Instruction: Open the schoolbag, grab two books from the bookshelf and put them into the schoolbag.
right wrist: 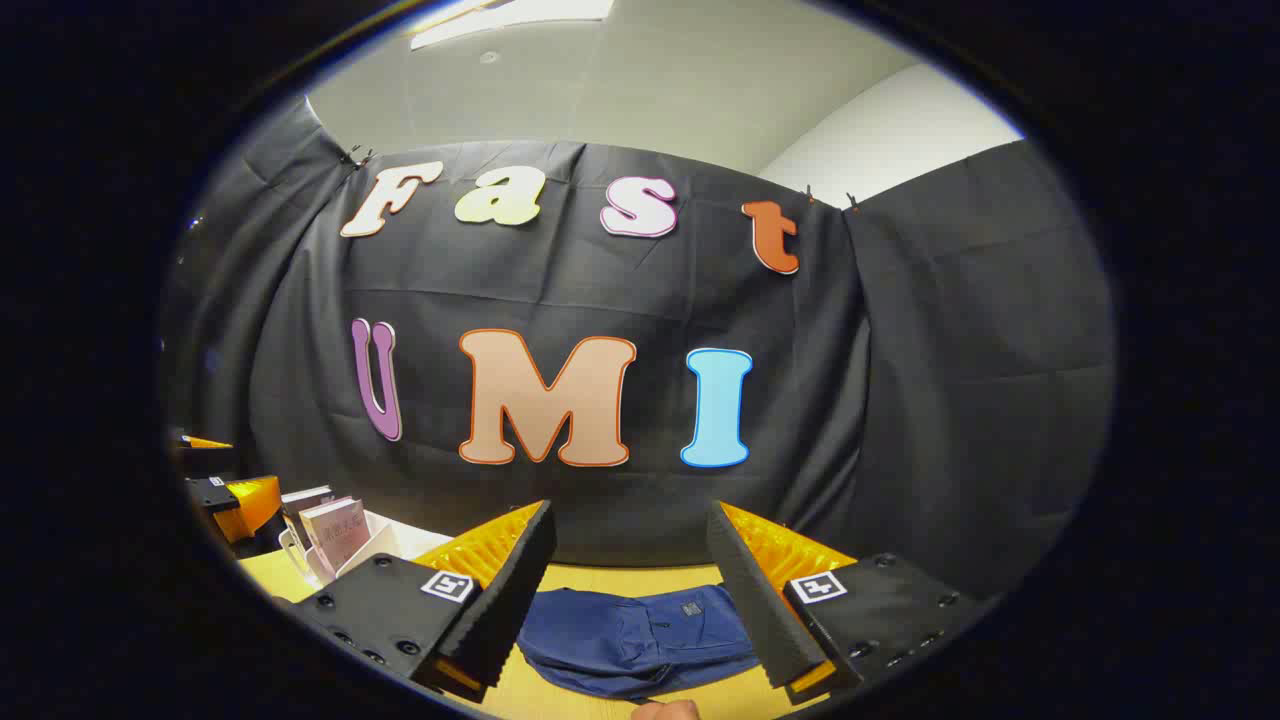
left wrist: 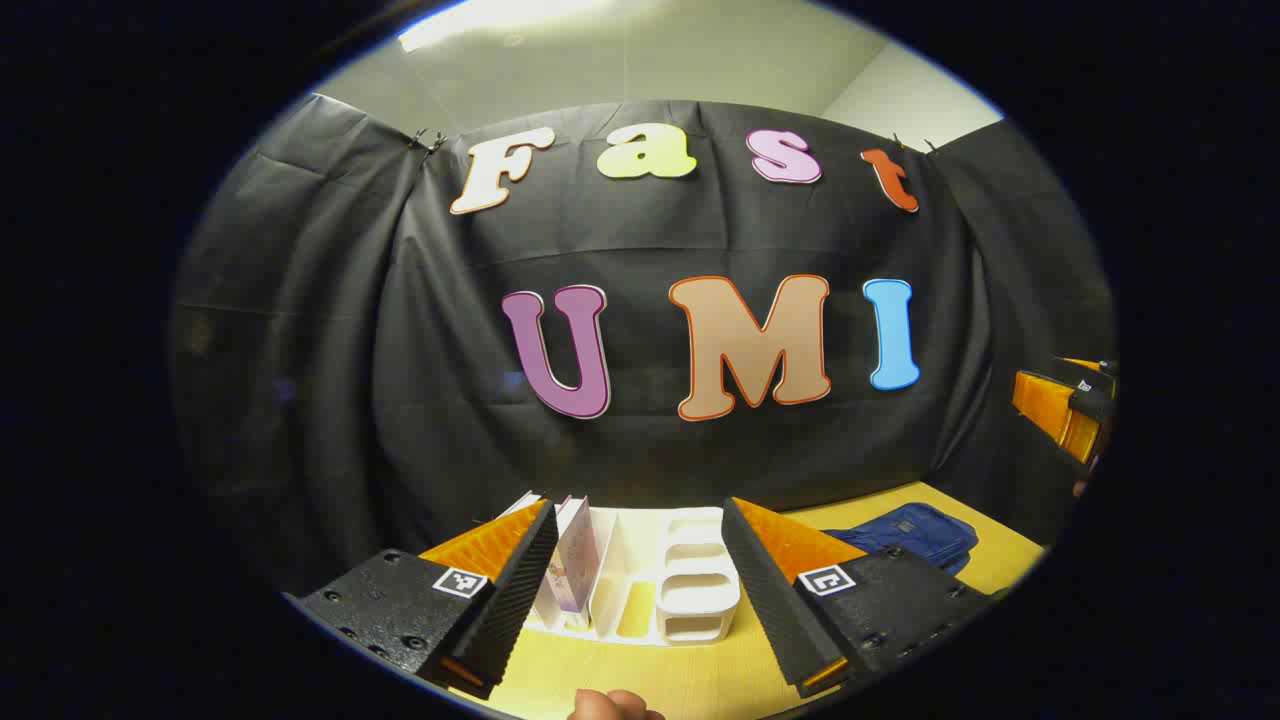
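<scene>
In the left gripper view we see our left gripper [left wrist: 640,590] at the bottom of the frame with its ribbed black fingers spread wide and nothing between them; each finger has an orange back and a small square marker on its black base. Straight ahead in the gap, low in the middle, stands the white plastic bookshelf [left wrist: 665,580] on the yellow wooden table [left wrist: 680,680], its dividers running away from us and its rounded open pockets stacked on the right side. One thin book [left wrist: 577,565] stands upright in a left slot, pale cover facing right, its long axis vertical. At the lower right, past the right finger, the dark blue cloth schoolbag [left wrist: 915,535] lies flat on the table. In the right gripper view we see our right gripper [right wrist: 630,600] at the bottom, its jaws also wide apart and holding nothing. Between the fingers the schoolbag [right wrist: 640,640] lies slumped and soft, its long axis running left to right across the frame, a small patch on its front. At the lower left, books [right wrist: 335,530] lean in the bookshelf [right wrist: 390,540], tilted leftward, beside the other gripper's orange finger [right wrist: 245,500].
</scene>
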A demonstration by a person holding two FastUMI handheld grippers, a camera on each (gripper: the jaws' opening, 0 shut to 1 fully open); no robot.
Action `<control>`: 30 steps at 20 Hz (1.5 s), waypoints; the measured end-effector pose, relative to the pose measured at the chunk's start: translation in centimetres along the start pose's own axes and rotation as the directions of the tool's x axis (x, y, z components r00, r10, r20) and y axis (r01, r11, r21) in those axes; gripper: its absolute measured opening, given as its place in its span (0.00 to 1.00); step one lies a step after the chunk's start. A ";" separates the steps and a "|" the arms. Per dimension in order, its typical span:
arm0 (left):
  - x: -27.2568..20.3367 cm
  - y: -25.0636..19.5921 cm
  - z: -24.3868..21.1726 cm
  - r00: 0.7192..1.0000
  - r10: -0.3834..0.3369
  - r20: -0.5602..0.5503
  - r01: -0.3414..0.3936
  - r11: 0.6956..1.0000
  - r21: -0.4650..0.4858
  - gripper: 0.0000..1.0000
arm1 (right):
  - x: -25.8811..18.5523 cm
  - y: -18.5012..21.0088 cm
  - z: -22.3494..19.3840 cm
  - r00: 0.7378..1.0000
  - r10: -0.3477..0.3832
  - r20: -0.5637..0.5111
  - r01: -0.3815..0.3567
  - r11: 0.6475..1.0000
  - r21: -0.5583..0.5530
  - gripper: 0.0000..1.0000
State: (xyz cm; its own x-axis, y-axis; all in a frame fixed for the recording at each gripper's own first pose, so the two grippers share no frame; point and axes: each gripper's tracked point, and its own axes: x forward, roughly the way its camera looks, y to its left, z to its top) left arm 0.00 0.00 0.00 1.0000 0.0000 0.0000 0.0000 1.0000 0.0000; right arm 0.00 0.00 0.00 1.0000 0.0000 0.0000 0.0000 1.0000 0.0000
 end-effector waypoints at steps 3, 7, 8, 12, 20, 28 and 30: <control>0.7 -0.2 0.4 1.000 -0.013 0.006 0.013 1.000 0.021 0.96 | 0.0 -0.4 -0.3 1.000 -0.014 -0.010 0.014 1.000 0.011 0.93; 1.1 -0.2 0.5 1.000 -0.026 0.010 0.026 0.999 0.033 0.96 | -0.3 -0.7 -1.2 0.999 -0.038 -0.026 0.039 0.999 0.013 0.93; 1.2 -0.1 0.6 1.000 -0.027 0.014 0.026 0.999 0.039 0.96 | -0.3 -0.5 -1.3 0.999 -0.034 -0.029 0.035 0.999 0.018 0.93; 1.6 0.1 0.5 1.000 -0.012 0.010 0.012 0.999 0.037 0.96 | -0.2 0.3 -1.6 1.000 -0.008 -0.029 0.008 1.000 -0.004 0.93; 2.2 0.1 0.0 1.000 0.008 -0.004 -0.008 0.999 0.033 0.96 | 1.3 0.3 -2.1 1.000 0.008 -0.028 -0.008 1.000 0.005 0.93; 3.3 0.1 -1.1 0.999 0.021 -0.025 -0.019 0.999 0.042 0.96 | 2.3 0.8 -2.4 0.999 0.031 -0.030 -0.031 0.999 -0.009 0.93; 3.5 0.4 -1.5 0.999 0.029 -0.039 -0.027 0.999 0.045 0.96 | 2.6 1.0 -2.3 0.999 0.039 -0.030 -0.040 0.999 -0.017 0.93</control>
State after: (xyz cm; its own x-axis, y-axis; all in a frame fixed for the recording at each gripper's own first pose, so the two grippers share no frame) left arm 3.50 0.44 -1.49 0.9988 0.0291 -0.0387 -0.0273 0.9986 0.0448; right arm 2.56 1.01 -2.35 0.9988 0.0391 -0.0296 -0.0396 0.9991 -0.0171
